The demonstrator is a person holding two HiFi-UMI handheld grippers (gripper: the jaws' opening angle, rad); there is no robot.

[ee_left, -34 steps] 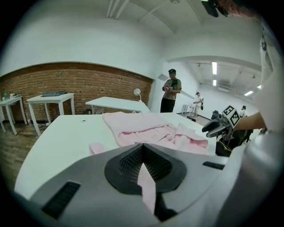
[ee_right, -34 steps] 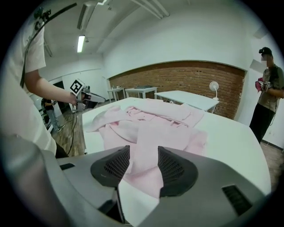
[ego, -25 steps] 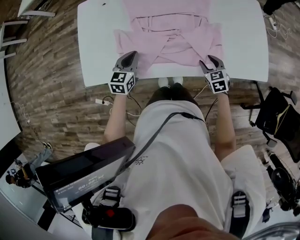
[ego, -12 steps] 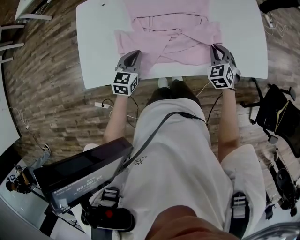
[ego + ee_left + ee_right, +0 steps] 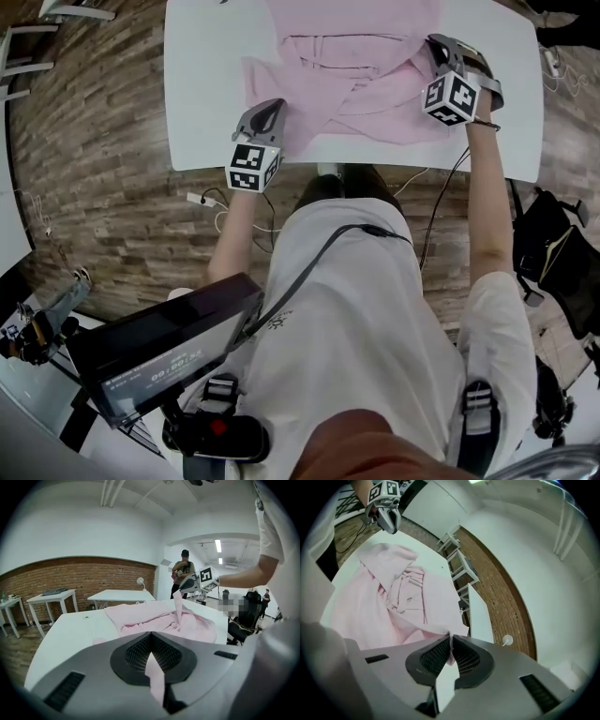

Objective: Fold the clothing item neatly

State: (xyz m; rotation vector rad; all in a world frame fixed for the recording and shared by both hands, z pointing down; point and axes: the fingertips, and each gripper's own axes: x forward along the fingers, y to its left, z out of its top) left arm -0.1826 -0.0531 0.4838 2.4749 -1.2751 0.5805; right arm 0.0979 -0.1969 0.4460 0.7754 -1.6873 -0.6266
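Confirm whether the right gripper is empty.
No, the right gripper is shut on an edge of the pink garment.

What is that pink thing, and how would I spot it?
Look at the white rectangular table. Spread over its middle lies a pale pink cloth garment, partly folded. It is the only soft, coloured thing there, pinched by the left gripper and by the right gripper, whose jaws have just closed.

Lab-like studio: brick wall (image 5: 93, 576), several white tables (image 5: 119, 594).
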